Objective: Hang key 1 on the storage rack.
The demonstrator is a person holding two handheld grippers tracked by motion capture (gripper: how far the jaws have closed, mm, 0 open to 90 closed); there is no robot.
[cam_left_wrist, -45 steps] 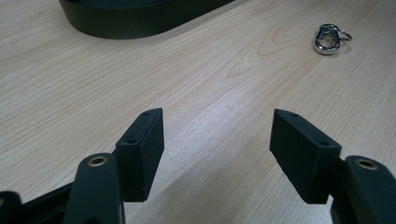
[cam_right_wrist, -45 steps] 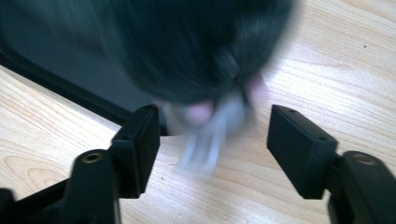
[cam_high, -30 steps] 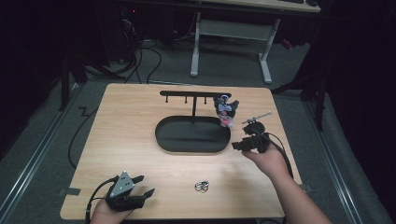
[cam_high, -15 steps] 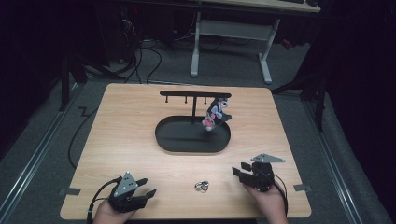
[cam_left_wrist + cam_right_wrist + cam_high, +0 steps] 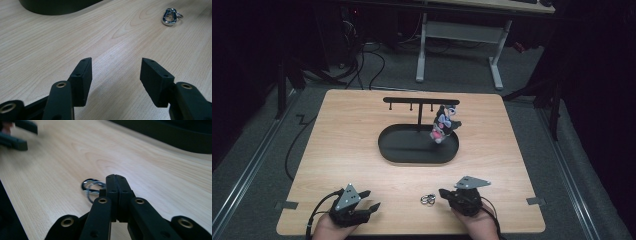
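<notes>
Fingers (image 5: 81, 77) of the left gripper (image 5: 362, 209) — blocky matte-black pads — stand wide apart over bare, pale wood-grain table (image 5: 342, 145), holding nothing. Just right of it lies the key ring (image 5: 428, 199), small shiny metal loops with a clasp, resting on the wood. Beside that, the right gripper (image 5: 116, 181) has just been closing; its flat pads meet flush with nothing between them, tips just before the ring. Farther back sits a smooth black oval tray (image 5: 392, 150) — a plush charm (image 5: 443, 125) hangs above it.
</notes>
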